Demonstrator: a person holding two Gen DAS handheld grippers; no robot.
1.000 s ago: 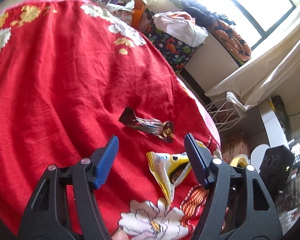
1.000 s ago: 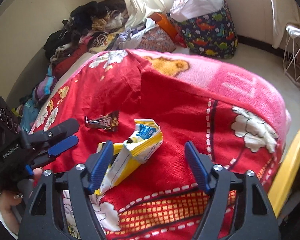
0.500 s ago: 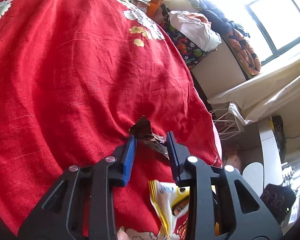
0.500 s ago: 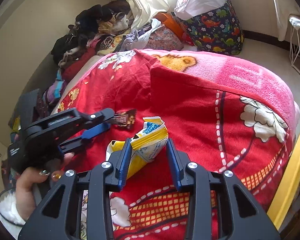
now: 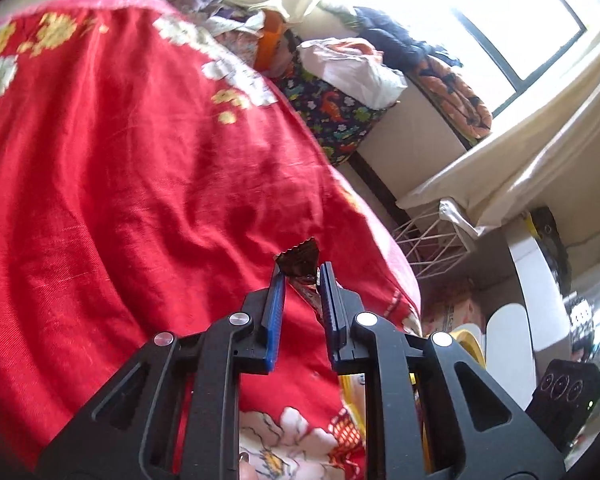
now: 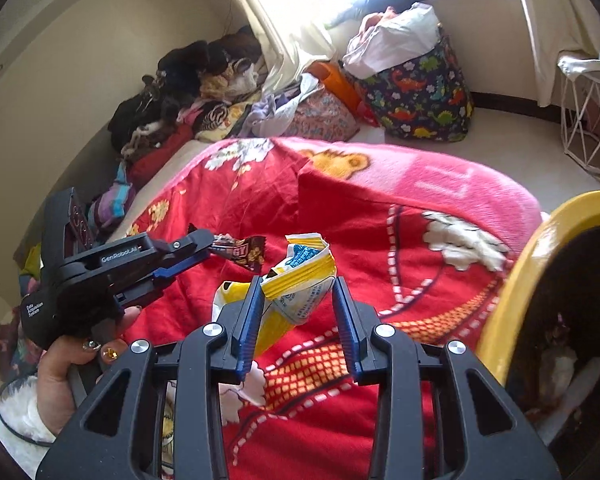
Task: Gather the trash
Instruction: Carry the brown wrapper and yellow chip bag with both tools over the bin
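The left gripper (image 5: 300, 276) is closing its blue-padded jaws on a crinkled dark brown candy wrapper (image 5: 299, 261), pinched by one end above the red flowered blanket (image 5: 112, 168). In the right wrist view that wrapper (image 6: 242, 250) sticks out at about ten o'clock from the right gripper (image 6: 296, 290), whose jaws stand narrow, clamping a crumpled yellow-and-white snack packet (image 6: 300, 280) lifted off the blanket. A yellow-rimmed black bin (image 6: 540, 264) sits at three o'clock. A dinosaur-print fabric bag (image 6: 420, 96) stands at twelve o'clock on the floor.
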